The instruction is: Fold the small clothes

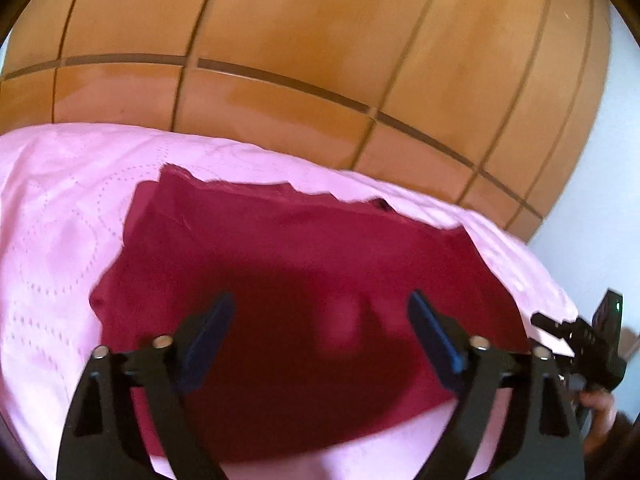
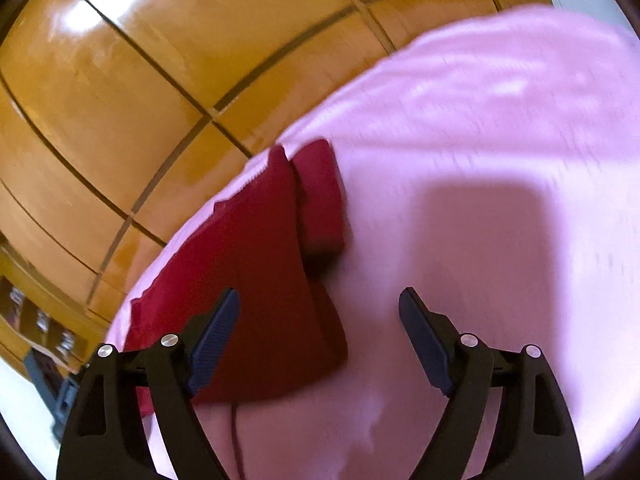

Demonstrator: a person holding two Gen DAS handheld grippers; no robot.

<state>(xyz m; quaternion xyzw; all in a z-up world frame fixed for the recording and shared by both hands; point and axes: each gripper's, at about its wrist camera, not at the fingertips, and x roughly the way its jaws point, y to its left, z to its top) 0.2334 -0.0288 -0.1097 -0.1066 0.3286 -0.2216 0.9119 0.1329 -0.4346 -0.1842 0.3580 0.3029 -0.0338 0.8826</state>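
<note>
Glossy wooden wardrobe panels [image 1: 304,32] rise behind a bed under a pink quilted cover [image 1: 52,216], and the dark red garment [image 1: 288,264], already folded at least once, lies flat on it near the far edge. Both tools hang above it with nothing between the pads: the left gripper [image 1: 320,332] spread over the cloth's middle, the right gripper [image 2: 320,332] spread over its side edge. For a neat next fold, I would pinch two matching corners and keep the edges aligned.
</note>
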